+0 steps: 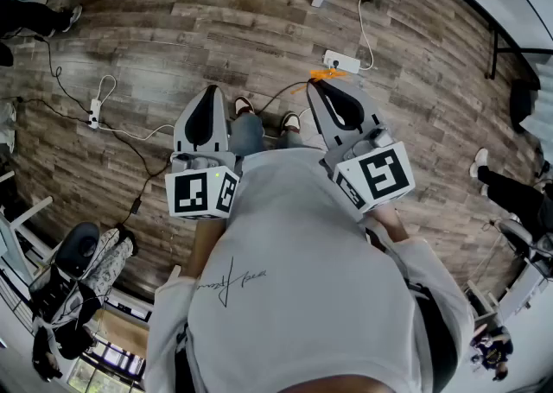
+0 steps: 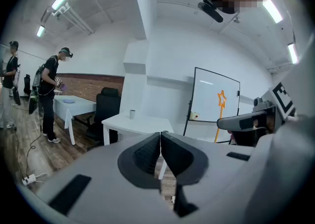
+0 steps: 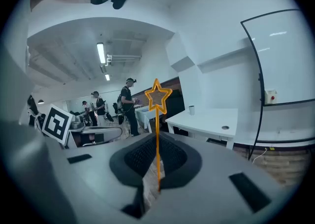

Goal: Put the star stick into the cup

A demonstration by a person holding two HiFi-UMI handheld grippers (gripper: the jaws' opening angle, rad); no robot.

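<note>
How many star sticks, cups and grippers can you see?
star stick: 1
cup: 1
grippers: 2, the left gripper and the right gripper
Total: 4

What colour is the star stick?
The star stick is orange, clearest in the right gripper view.

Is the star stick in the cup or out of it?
Out: the right gripper clamps the star stick, star up; the cup stands apart on a white table.
</note>
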